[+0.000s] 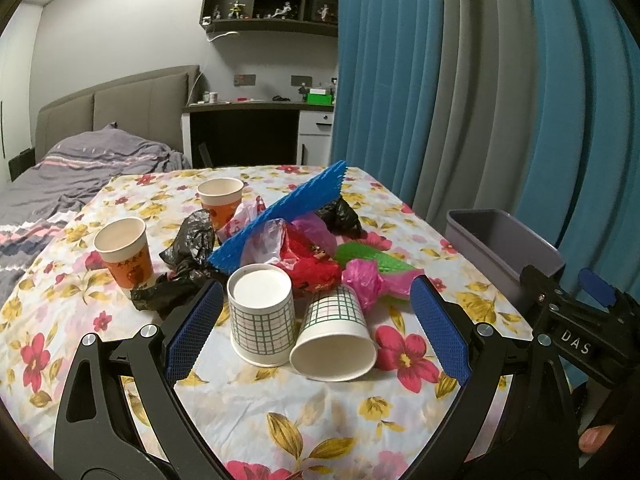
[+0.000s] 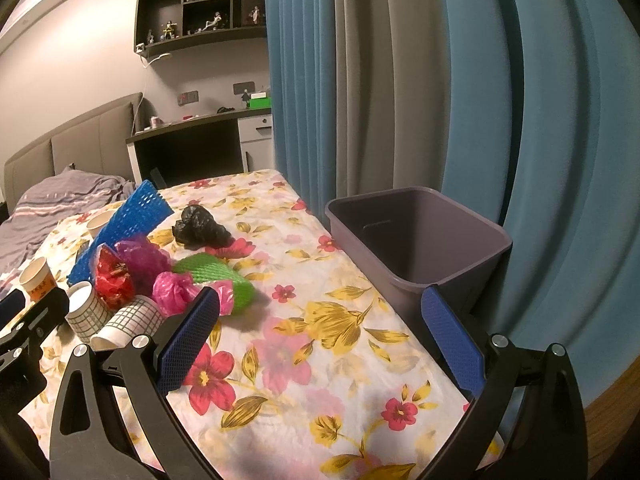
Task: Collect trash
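Trash lies heaped on the flowered tablecloth (image 1: pixel 320 420): an upside-down checked paper cup (image 1: pixel 262 316), a second checked cup (image 1: pixel 334 340) on its side, black bags (image 1: pixel 188 252), a blue foam net (image 1: pixel 280 216), red wrapper (image 1: pixel 312 268), pink bag (image 1: pixel 362 280) and green foam net (image 2: pixel 216 276). My left gripper (image 1: pixel 316 308) is open, its blue pads flanking the two checked cups. My right gripper (image 2: pixel 320 308) is open over bare cloth, nothing between its fingers. The purple bin (image 2: pixel 420 236) stands at the table's right edge, beside the right gripper.
Two orange-printed paper cups (image 1: pixel 124 254) (image 1: pixel 220 200) stand at the left of the heap. A lone black bag (image 2: pixel 202 228) lies farther back. Blue and grey curtains (image 2: pixel 440 80) hang behind the bin. A bed (image 1: pixel 80 176) lies beyond the table's left side.
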A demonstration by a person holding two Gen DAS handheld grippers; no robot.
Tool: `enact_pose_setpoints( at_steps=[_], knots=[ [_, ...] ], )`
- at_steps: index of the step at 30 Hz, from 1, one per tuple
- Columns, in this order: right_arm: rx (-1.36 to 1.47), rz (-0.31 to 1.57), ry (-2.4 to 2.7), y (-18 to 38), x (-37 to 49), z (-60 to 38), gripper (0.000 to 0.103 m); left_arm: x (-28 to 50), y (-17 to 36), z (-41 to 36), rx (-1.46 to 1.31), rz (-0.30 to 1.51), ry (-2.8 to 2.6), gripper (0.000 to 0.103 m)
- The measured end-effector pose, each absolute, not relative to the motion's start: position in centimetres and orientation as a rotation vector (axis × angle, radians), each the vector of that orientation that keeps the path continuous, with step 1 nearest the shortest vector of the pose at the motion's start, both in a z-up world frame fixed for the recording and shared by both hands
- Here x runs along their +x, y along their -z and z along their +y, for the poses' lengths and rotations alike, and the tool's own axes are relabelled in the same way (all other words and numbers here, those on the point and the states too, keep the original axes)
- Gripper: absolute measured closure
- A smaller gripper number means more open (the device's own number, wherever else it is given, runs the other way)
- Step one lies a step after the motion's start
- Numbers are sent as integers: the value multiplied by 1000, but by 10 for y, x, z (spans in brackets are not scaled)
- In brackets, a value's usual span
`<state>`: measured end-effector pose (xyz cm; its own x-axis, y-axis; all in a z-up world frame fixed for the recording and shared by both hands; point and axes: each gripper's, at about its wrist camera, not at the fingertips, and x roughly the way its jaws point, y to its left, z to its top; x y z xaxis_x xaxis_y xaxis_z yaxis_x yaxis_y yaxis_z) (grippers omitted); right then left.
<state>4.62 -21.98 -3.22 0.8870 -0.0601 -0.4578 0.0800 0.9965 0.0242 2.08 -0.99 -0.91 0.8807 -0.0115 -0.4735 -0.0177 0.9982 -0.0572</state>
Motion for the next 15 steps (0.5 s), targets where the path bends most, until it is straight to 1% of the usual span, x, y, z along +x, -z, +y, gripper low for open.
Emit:
enact_pose_setpoints(
  at_steps=[7, 12, 15],
  knots=[
    [43, 483, 63, 35, 52, -218, 5, 30, 9, -11, -29, 479, -8, 10],
    [42, 495, 44, 40, 62, -213, 5, 35, 5, 0, -81, 450, -15, 10],
    [44, 504, 28, 42, 68, -210, 5, 41, 4, 10, -88, 448, -19, 14]
  ],
)
